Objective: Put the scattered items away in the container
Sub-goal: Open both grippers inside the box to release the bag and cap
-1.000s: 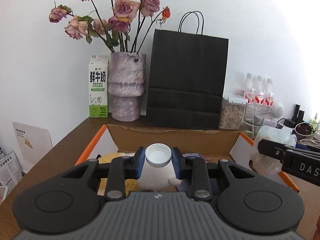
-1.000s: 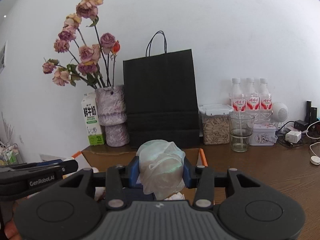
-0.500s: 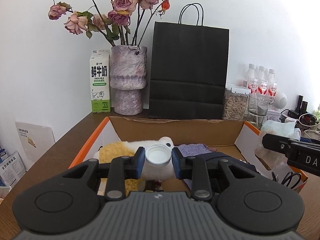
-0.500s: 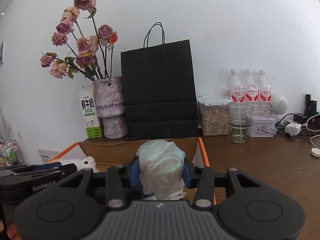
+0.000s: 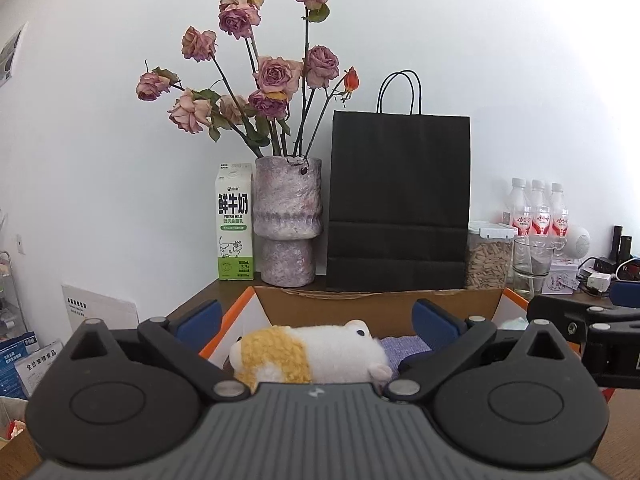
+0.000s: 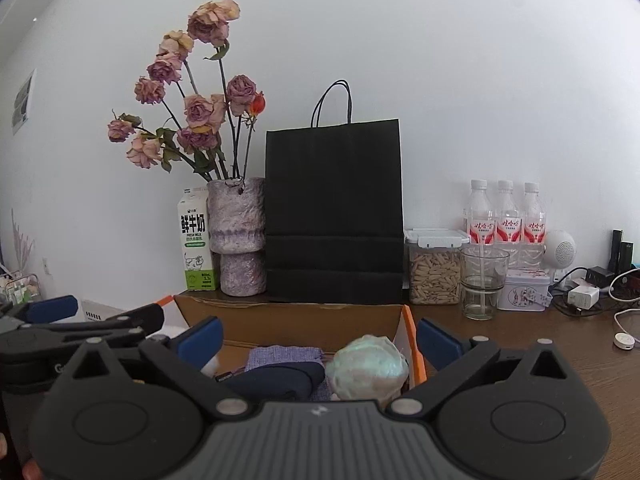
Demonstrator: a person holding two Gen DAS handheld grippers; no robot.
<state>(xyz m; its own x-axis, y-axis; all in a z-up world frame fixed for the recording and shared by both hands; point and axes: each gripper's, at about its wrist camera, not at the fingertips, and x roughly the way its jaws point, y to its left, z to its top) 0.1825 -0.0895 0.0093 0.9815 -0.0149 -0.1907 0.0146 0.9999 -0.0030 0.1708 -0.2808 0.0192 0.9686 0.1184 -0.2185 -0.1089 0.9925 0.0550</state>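
A dark brown wooden table (image 6: 540, 364) stands against a plain white wall (image 6: 460, 80). Along the wall sit a mottled purple stone vase of dried pink roses (image 5: 289, 220), a green-and-white milk carton (image 5: 235, 222) just beside it, a tall black paper bag with cord handles (image 6: 334, 216), and a clear lidded jar of pale pellets (image 6: 435, 266).

In front of these lies the open cardboard box with orange-edged flaps (image 6: 320, 322). The left wrist view shows a white and yellow plush animal (image 5: 310, 354) lying on its side in the box, with a strip of lilac woven cloth (image 5: 404, 349) touching its head end. The left gripper (image 5: 316, 316) hovers over the plush with its blue-padded jaws spread wide and nothing between them.

The right wrist view shows what the left one hides: a crumpled ball of pale green plastic film (image 6: 370, 370) resting in the box's right corner against the orange flap, and a folded navy fabric item (image 6: 280, 380) beside it on the lilac cloth. The right gripper (image 6: 320, 334) hangs above them, jaws wide apart and empty. This view alone also takes in an empty clear drinking glass (image 6: 483, 282), three red-labelled water bottles (image 6: 506, 220) behind it, and a white charger with cables (image 6: 584, 296) on the table's right.
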